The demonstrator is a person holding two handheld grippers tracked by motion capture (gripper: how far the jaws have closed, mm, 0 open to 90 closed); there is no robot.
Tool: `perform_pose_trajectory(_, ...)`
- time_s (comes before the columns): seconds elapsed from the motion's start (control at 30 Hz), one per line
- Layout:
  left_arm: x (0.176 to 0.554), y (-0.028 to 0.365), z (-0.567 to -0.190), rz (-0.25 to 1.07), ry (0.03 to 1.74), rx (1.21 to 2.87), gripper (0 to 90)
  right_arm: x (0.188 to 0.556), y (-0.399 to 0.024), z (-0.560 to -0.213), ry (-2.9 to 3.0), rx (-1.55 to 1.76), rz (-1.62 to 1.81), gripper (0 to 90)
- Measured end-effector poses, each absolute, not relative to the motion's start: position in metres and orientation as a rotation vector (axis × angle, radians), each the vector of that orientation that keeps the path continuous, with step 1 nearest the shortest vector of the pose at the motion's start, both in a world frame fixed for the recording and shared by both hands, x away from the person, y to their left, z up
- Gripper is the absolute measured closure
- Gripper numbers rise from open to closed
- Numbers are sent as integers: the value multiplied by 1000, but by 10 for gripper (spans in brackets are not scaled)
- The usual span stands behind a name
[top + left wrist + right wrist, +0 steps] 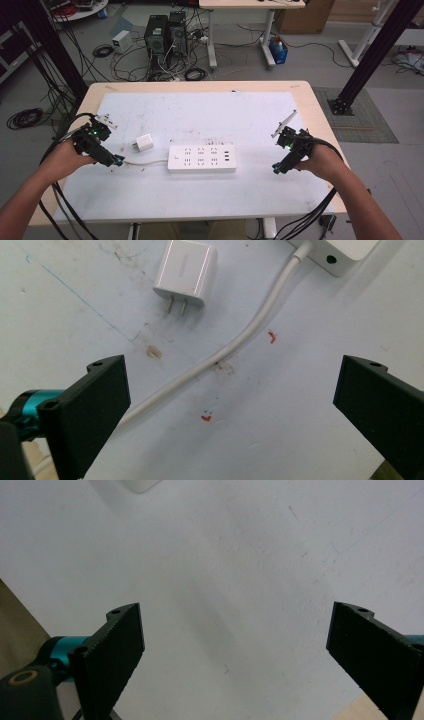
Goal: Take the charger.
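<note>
L gripper (227, 405): jaws wide, empty | small white plastic charger plug (186, 272) lies ahead, prongs toward jaws, nearer L | R gripper (235, 650): wide, empty, well apart

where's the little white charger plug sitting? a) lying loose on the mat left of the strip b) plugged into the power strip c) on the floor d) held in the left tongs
a: the charger plug lies flat on the mat, prongs bare, left of the power strip and apart from it; the left tongs stand open and hold nothing.
</note>
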State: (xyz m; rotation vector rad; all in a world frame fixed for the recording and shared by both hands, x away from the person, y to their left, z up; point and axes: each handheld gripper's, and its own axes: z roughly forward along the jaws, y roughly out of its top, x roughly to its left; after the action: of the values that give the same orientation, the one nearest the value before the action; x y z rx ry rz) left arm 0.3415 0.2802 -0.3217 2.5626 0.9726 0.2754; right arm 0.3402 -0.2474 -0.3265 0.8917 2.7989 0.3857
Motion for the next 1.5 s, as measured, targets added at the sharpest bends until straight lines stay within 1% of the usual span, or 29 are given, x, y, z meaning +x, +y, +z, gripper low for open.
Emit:
perform_pose_trajectory(0.37, 351, 277, -322, 265, 924, 2575, 17, 341, -249, -324, 2788, 899, 403, 78)
perform_pose_trajectory(0.57, 369, 267, -326, 257, 846, 2603, 17, 341, -249, -324, 2780, 910, 410, 77)
perform_pose_trajectory(1.0, 404, 258, -348, 223, 786, 2599, 17, 342, -246, -325, 2775, 905, 414, 78)
perform_pose_trajectory(1.17, 415, 254, -362, 191, 772, 2637, 17, 343, -247, -326, 2784, 894, 419, 78)
perform_pose_trajectory(1.27, 422, 252, -368, 195, 754, 2661, 17, 344, -247, -326, 2792, 895, 411, 77)
perform_pose_trajectory(1.33, 424, 250, -372, 187, 780, 2643, 17, 344, -247, -327, 2791, 906, 415, 77)
perform_pose_trajectory(1.5, 431, 249, -380, 191, 782, 2656, 26, 345, -246, -329, 2790, 907, 421, 78)
